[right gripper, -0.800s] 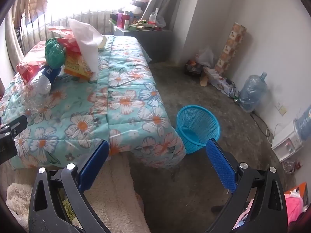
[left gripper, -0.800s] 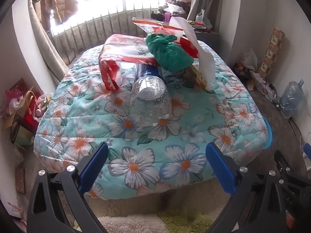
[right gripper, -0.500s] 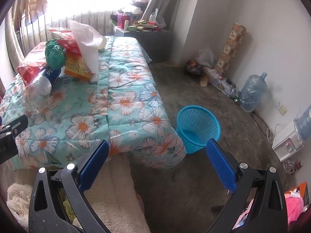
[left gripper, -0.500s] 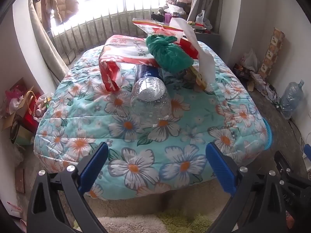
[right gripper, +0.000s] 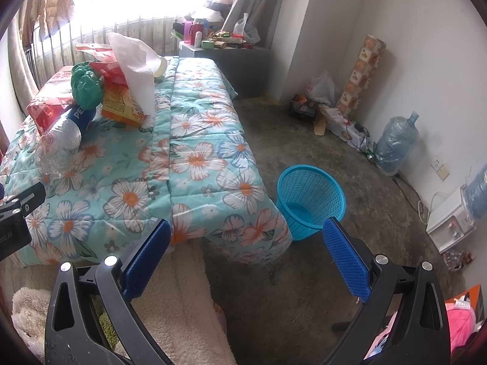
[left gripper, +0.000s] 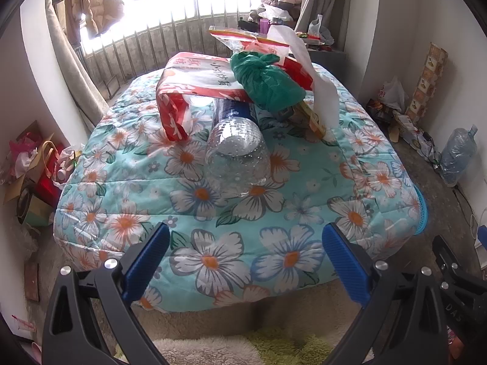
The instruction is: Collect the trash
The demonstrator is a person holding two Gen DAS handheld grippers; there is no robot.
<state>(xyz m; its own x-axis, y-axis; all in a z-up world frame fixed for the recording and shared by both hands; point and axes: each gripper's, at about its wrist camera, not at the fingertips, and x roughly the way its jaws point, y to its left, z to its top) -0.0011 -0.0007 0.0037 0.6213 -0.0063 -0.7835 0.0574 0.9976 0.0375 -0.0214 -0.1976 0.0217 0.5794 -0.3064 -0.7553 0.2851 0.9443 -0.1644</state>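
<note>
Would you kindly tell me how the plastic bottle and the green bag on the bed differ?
The bottle is clear and rigid; the bag is opaque green and soft. The bottle lies on the quilt; the bag sits higher on the pile. Neither is held.

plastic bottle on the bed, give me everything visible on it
The plastic bottle is large, clear and looks empty, with a dimpled base and a blue label with white letters near its neck end. It lies on its side on the floral quilt, base toward the left wrist camera. Its neck end runs under the red and white plastic bag and the knotted green bag, so the cap is hidden. No gripper touches it.
</note>
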